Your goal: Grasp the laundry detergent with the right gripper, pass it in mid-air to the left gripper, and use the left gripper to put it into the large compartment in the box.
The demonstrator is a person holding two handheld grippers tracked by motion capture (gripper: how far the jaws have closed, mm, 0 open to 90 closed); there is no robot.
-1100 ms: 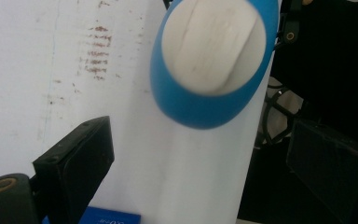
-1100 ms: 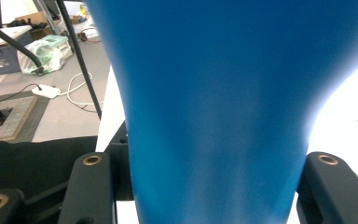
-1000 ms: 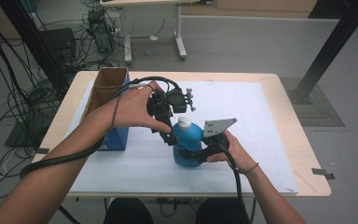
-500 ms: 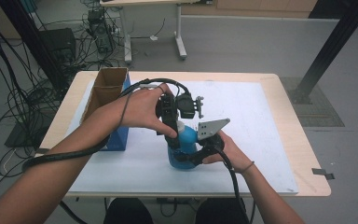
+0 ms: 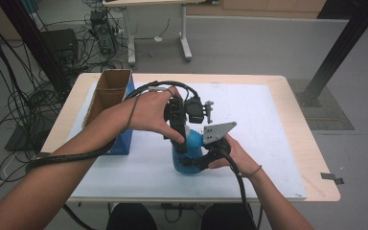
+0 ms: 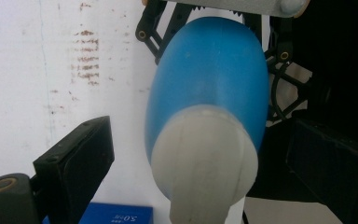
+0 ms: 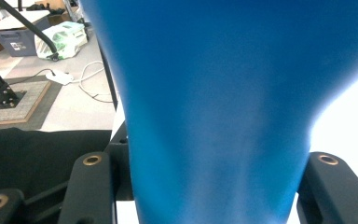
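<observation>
A: Layout, big to small?

B: Wooden table [image 5: 311, 158] with a white sheet [image 5: 258, 124] over most of the top. Open brown cardboard box [image 5: 106, 93] at the sheet's 9 o'clock edge, with a blue box [image 5: 124, 139] against its near side. Blue plastic bottle [image 5: 188, 153] stands upright just 6 o'clock of sheet centre, white cap [image 6: 205, 158] on top.

A: Right gripper?

B: Right gripper [image 5: 196, 162] comes in from the bottom of the high view, roughly level, clamped on the bottle's lower body. In the right gripper view both jaws press on the blue wall [image 7: 214, 140], one each side. Grey plate [image 5: 218, 130] sits at the bottle's 3 o'clock.

A: Left?

B: Left gripper [image 5: 184, 139] comes down over the bottle from 12 o'clock, the hand [image 5: 148, 112] on its body. In the left gripper view the jaws stand spread either side of the cap, with white sheet visible between the left jaw and the bottle. Not gripping anything.

A: Bottle vs boxes?

B: Apart. Boxes are at its 9 to 10 o'clock, bare sheet between.
</observation>
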